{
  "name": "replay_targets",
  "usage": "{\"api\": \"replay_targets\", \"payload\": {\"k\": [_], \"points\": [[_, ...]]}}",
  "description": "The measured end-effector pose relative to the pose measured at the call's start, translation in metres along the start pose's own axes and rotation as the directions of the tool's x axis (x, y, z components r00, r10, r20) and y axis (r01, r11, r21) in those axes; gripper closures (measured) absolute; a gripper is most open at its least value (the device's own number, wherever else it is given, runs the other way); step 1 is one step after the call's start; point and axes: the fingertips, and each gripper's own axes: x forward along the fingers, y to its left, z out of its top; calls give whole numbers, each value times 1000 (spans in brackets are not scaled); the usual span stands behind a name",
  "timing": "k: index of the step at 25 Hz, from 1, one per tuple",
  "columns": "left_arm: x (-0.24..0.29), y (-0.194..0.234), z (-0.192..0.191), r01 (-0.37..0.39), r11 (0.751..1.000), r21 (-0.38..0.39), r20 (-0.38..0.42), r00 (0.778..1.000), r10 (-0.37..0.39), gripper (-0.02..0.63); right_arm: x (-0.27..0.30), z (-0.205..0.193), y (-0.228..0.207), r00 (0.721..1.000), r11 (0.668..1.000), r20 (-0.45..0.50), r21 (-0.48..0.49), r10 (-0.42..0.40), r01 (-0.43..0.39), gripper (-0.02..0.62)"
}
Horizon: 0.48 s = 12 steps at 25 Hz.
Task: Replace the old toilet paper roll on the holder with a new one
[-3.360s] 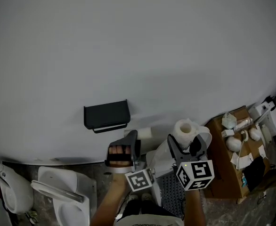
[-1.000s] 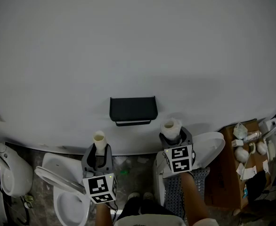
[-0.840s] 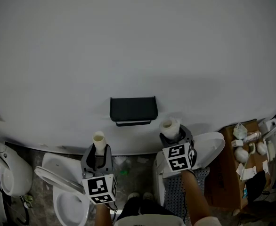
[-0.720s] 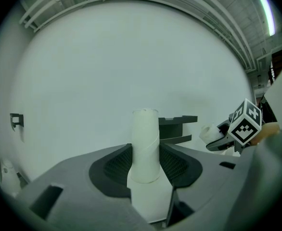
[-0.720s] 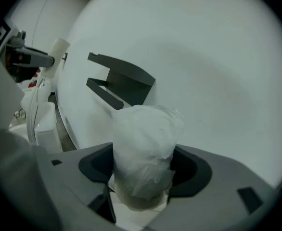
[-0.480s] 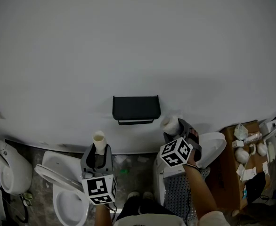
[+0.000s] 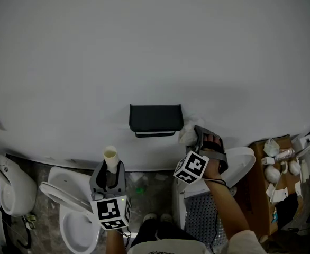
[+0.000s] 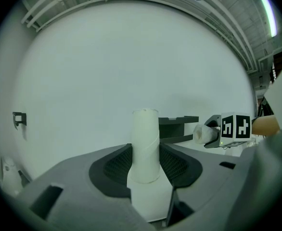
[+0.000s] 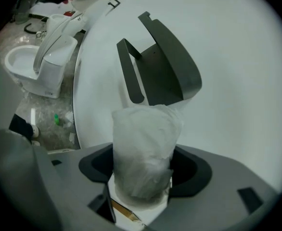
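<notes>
— What do you carry on the left?
— My left gripper [image 8: 146, 170] is clenched on the old core [image 8: 145, 146], a bare cardboard tube. It stands upright between the jaws. From the holder [image 7: 155, 119] it is at 7 o'clock and well apart. Below it, at 7 o'clock from the gripper, is a white toilet [image 7: 65, 197].
— And the holder?
— It is black and fixed on the white wall [image 7: 144, 46], between my two grippers and above them.
— What is in the right one?
— My right gripper [image 7: 194, 139] grasps the new roll [image 7: 188, 133], white and soft, with both jaws pressed on its sides. The roll points toward 11 o'clock, to the holder. It is just beside the holder's corner at 4 o'clock; I cannot tell if it touches.
— And more to the right?
— A second toilet [image 7: 237, 165] at 4 o'clock from that gripper, then a cardboard box [image 7: 256, 189] with small things in it.
</notes>
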Motion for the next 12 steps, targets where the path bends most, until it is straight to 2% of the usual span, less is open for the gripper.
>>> {"api": "replay_targets", "payload": {"k": [6, 12], "points": [[-2, 5, -3, -7, 1000, -5, -10, 1000, 6, 431, 2, 12, 7, 1000, 997, 7, -75, -15, 16, 285], [-5, 11, -5, -16, 1000, -7, -12, 1000, 16, 431, 1, 29, 7, 999, 994, 39, -107, -35, 39, 285]]}}
